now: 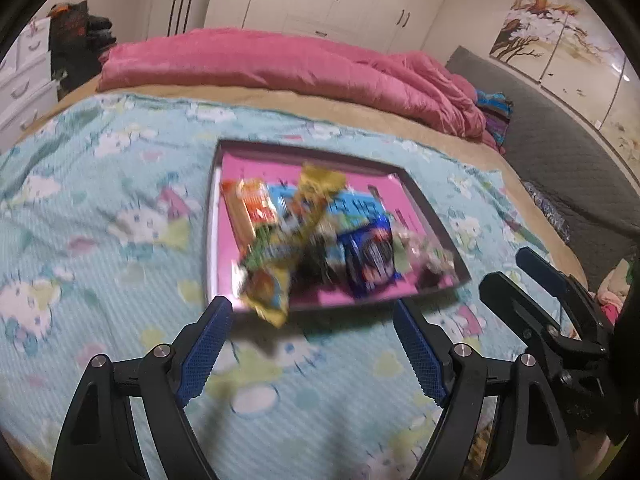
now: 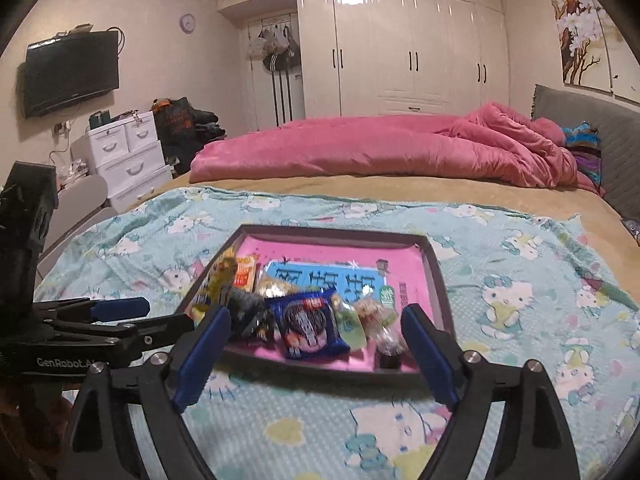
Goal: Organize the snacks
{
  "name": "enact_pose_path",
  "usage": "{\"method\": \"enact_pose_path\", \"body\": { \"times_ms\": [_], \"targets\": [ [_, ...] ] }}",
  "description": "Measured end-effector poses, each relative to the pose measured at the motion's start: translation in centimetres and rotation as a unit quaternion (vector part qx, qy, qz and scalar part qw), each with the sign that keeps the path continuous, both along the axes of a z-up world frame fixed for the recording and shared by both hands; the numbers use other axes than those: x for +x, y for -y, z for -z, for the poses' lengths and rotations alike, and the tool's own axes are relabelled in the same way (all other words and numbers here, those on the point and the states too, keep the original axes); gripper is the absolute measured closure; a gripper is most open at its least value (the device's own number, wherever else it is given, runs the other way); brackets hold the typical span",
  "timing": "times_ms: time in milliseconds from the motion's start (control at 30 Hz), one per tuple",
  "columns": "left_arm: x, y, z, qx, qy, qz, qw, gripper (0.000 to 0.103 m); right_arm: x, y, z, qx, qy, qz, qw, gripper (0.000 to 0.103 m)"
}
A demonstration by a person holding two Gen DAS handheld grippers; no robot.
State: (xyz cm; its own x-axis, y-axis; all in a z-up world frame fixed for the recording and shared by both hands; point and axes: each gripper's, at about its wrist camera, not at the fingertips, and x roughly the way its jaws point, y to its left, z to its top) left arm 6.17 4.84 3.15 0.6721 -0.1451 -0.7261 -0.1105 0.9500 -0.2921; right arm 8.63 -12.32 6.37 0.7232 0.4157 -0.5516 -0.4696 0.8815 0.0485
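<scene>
A pink tray with a dark rim [image 1: 424, 208] [image 2: 434, 276] lies on the bed and holds several snack packets. Among them are a blue cookie packet [image 1: 370, 258] [image 2: 306, 328], an orange packet [image 1: 256, 204] [image 2: 245, 272] and small green and clear wrapped sweets [image 2: 368, 314]. A blurred yellow-green packet [image 1: 288, 240] [image 2: 218, 284] is over the tray's left front part, free of both grippers. My left gripper [image 1: 312, 316] is open and empty just in front of the tray. My right gripper [image 2: 316, 320] is open and empty at the tray's front edge.
The tray sits on a light blue cartoon-cat blanket [image 1: 100, 208] [image 2: 520, 292]. A rolled pink quilt [image 1: 280, 64] [image 2: 380, 152] lies behind. The grey headboard [image 2: 600, 136] is at right, white drawers [image 2: 128, 152] at left.
</scene>
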Motion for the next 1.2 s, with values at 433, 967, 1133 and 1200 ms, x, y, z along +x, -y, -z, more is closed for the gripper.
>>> {"method": "enact_pose_path", "body": {
  "times_ms": [433, 967, 1133, 1200],
  "targets": [
    [-3.2, 3.3, 0.7, 0.019, -0.026, 0.014, 0.9994, 0.02, -3.6, 4.1, 1.8, 0.0, -0.039, 0.01, 0.999, 0.007],
    [-5.4, 3.6, 1.4, 0.015, -0.037, -0.006, 0.9992, 0.02, -5.2, 5.2, 2.2, 0.006, -0.038, 0.029, 0.999, 0.005],
    [-5.2, 3.8, 1.5, 0.02, -0.037, -0.001, 0.9991, 0.02, -5.1, 5.0, 2.7, 0.001, -0.045, 0.028, 0.999, 0.005],
    [-5.2, 3.8, 1.5, 0.02, -0.037, 0.0, 0.9991, 0.02, -5.1, 4.9, 2.8, -0.002, -0.046, 0.026, 0.999, 0.005]
  ]
}}
